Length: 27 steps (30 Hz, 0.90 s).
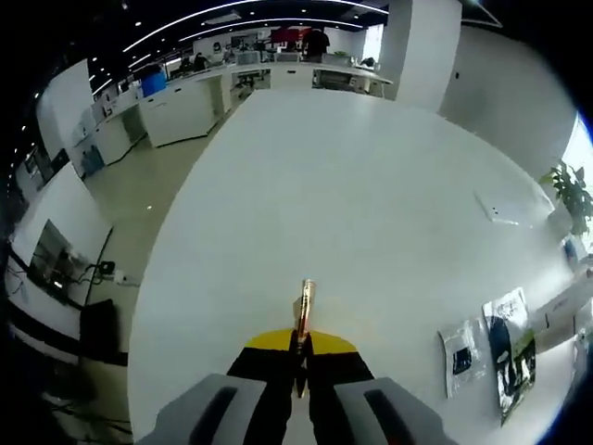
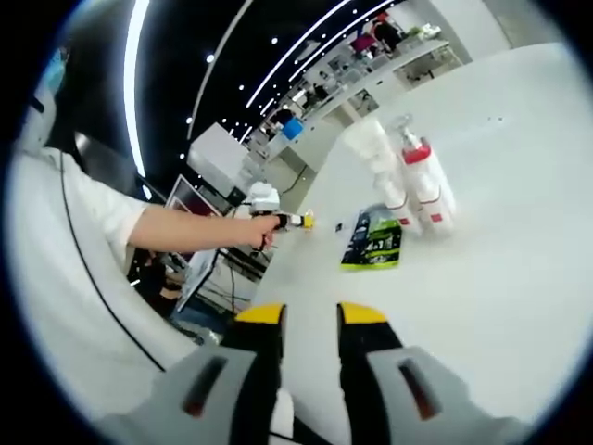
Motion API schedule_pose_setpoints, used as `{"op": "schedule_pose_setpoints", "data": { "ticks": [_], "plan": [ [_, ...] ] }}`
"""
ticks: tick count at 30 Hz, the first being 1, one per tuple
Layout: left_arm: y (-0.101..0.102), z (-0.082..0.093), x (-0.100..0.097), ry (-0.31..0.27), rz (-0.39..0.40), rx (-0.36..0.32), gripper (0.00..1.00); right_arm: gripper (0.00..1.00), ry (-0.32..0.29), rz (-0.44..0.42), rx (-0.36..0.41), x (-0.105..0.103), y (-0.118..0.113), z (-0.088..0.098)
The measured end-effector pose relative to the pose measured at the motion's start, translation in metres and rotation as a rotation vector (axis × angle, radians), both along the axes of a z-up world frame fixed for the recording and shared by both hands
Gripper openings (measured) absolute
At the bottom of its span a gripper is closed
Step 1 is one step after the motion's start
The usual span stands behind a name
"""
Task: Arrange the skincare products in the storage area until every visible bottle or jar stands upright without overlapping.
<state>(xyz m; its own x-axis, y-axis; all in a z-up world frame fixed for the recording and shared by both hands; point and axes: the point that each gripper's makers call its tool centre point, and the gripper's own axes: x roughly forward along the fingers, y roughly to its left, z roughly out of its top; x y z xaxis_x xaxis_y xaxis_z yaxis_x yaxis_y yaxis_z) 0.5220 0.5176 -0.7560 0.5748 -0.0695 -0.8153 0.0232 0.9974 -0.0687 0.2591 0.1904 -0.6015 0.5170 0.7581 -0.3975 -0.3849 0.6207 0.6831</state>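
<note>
In the left gripper view, the left gripper (image 1: 299,357) comes up from the bottom with its black and yellow jaws pressed together on a thin gold tube (image 1: 305,311). The tube sticks out past the jaw tips and points up over the big white table (image 1: 352,185). Off to the right on the table lie a small flat packet (image 1: 460,356) and a bigger dark packet (image 1: 509,352), side by side and flat. Further away there are white counters (image 1: 185,107) and a pale floor, and a green plant (image 1: 570,190) stands at the right edge.

In the right gripper view, the right gripper (image 2: 309,320) has its two yellow-tipped jaws apart, with nothing between them. Just past them is the white table. A dark green packet (image 2: 373,239) lies flat on it. Right behind the packet stand two white bottles with red bands (image 2: 428,185), upright and touching each other. To the left, a person's hand (image 2: 262,227) reaches out in the air and holds the other gripper, with a bit of yellow at its tip. Far back are ceiling lights and desks.
</note>
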Motion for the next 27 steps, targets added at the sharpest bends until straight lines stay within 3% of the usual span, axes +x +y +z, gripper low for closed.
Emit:
{"op": "schedule_pose_setpoints", "data": {
  "ticks": [2,4,11,12,17,18,20,23,24,25,27],
  "plan": [
    [-0.009,0.0,-0.01,0.024,-0.02,-0.009,0.03,0.23,-0.004,0.008,0.004,-0.002,0.001,0.0],
    [-0.017,-0.004,-0.021,0.066,0.011,-0.076,0.03,0.23,-0.002,0.017,0.013,-0.004,0.002,0.0],
    [-0.046,0.024,-0.057,-0.021,0.0,-0.21,0.03,0.23,-0.015,0.081,0.044,-0.005,0.016,0.002],
    [-0.056,0.032,-0.066,-0.045,-0.019,-0.237,0.03,0.23,-0.021,0.095,0.051,-0.004,0.019,0.003],
    [-0.094,0.05,-0.122,-0.042,-0.12,-0.282,0.03,0.23,-0.044,0.159,0.085,-0.002,0.035,0.009],
    [-0.095,0.051,-0.125,-0.045,-0.124,-0.285,0.03,0.23,-0.049,0.175,0.092,-0.002,0.038,0.011],
    [-0.116,0.062,-0.153,-0.052,-0.124,-0.359,0.03,0.23,-0.056,0.194,0.098,-0.001,0.042,0.013],
    [-0.123,0.066,-0.163,-0.05,-0.13,-0.383,0.03,0.23,-0.059,0.205,0.102,-0.001,0.045,0.014],
    [-0.143,0.079,-0.193,-0.064,-0.128,-0.427,0.03,0.23,-0.066,0.227,0.111,-0.003,0.049,0.016],
    [-0.152,0.083,-0.206,-0.079,-0.122,-0.464,0.03,0.23,-0.073,0.25,0.121,-0.005,0.053,0.018],
    [-0.165,0.088,-0.223,-0.076,-0.137,-0.476,0.03,0.23,-0.075,0.273,0.122,-0.008,0.055,0.018]
  ]
}}
